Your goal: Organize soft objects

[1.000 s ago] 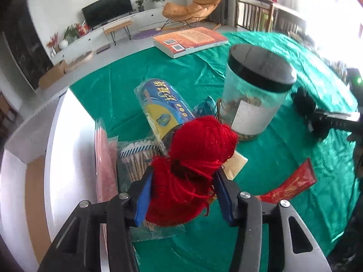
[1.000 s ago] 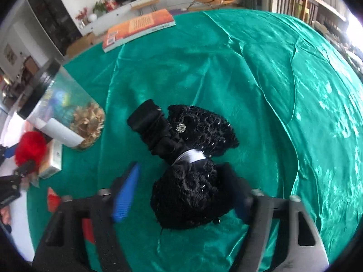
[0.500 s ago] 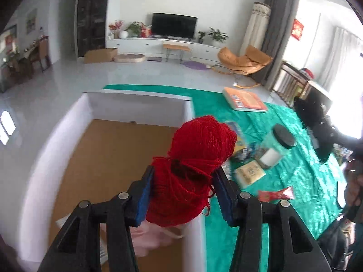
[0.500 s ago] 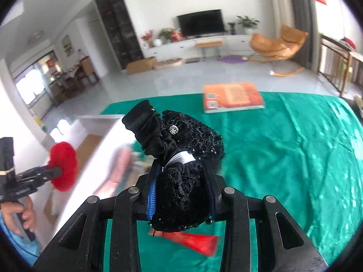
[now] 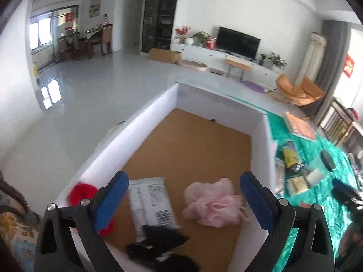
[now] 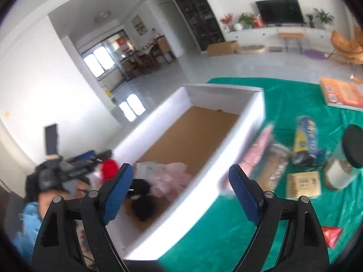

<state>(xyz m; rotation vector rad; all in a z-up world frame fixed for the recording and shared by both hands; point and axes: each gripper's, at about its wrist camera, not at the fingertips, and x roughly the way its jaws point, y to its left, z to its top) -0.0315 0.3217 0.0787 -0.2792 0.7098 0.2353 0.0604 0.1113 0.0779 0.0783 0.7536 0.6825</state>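
Left gripper [image 5: 183,195] jaws have just opened, empty; red yarn [image 5: 79,192] lower left in box [image 5: 156,104]; right gripper [image 6: 179,188] jaws just opened too, empty.

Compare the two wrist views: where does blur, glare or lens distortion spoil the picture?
Left wrist view: mostly sharp, fisheye bends the white box walls, window glare at right. Right wrist view: motion blur smears the box, the black item inside and the packets beside it.
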